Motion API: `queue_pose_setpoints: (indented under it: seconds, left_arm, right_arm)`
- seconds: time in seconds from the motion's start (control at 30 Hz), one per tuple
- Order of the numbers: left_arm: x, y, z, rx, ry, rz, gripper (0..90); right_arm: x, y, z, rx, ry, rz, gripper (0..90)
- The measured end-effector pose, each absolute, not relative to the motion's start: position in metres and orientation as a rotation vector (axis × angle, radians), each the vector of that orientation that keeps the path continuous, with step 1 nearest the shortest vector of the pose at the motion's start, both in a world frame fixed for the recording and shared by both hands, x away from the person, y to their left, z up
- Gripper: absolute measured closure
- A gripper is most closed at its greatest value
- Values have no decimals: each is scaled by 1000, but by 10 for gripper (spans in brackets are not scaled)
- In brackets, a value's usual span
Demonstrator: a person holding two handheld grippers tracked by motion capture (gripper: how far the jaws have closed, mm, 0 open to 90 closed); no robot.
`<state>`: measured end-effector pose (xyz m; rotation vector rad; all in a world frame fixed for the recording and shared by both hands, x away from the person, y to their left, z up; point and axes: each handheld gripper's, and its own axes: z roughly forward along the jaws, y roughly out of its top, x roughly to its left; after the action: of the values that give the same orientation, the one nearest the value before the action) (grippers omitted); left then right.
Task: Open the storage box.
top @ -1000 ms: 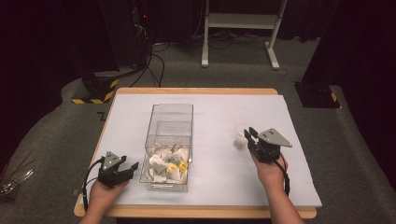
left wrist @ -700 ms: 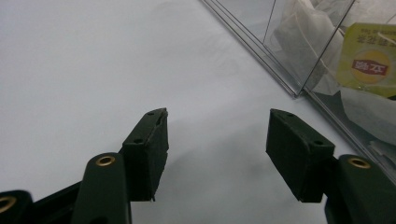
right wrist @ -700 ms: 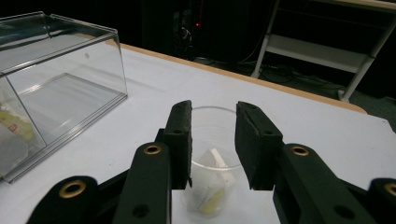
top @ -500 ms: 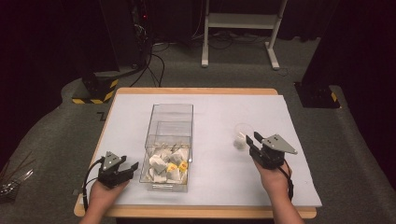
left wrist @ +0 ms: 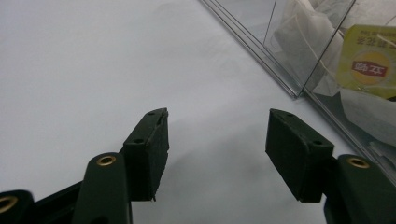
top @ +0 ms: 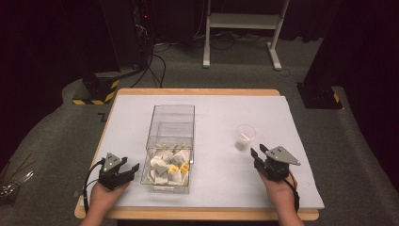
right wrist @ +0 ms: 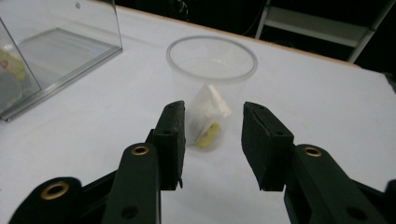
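Note:
A clear plastic cup stands on the white table cover right of centre, and a tea bag with a yellow tag lies in its bottom. My right gripper sits just short of the cup. Its jaws have just been opening and stand open with nothing between them. A clear box stands mid-table, with several tea bags piled in its near compartment. My left gripper rests open beside the box's near left corner. It is empty, with the box wall to its right.
The white cover lies over a wooden table whose front edge runs just behind both hands. The far compartment of the box is empty. Dark floor, cables and a white stand lie beyond the table.
My right gripper has drawn back from the cup toward the front edge and sunk a little, its jaws spreading. The left gripper, the box and the cup have stayed where they were.

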<state>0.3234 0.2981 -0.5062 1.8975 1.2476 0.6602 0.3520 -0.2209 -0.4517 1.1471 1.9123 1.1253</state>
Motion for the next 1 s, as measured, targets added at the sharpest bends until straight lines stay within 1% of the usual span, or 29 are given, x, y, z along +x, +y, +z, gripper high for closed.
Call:
queue_pose_setpoints:
  seconds: [0.3, 0.47, 0.63, 0.73, 0.83, 0.9, 1.0]
  left_arm:
    - [322, 300, -506, 1867, 1253, 649, 406]
    - [318, 301, -505, 1846, 1224, 660, 405]
    - [307, 299, -504, 1865, 1190, 665, 385]
    - [301, 299, -503, 1863, 1189, 643, 374]
    - [301, 298, -501, 1860, 1196, 630, 370]
    - [302, 297, -500, 1863, 1195, 620, 368]
    - [301, 293, -500, 1878, 1194, 621, 364]
  right_arm:
    - [347, -216, -473, 1157, 1976, 1076, 599]
    - [347, -212, -486, 1178, 2018, 1051, 576]
    - [349, -211, -490, 1188, 2037, 1037, 563]
    - [351, -213, -490, 1206, 2033, 1048, 557]
    - [353, -214, -491, 1216, 2034, 1047, 546]
    - [353, -216, -492, 1232, 2020, 1042, 515]
    - [354, -219, -493, 1247, 2015, 1046, 514]
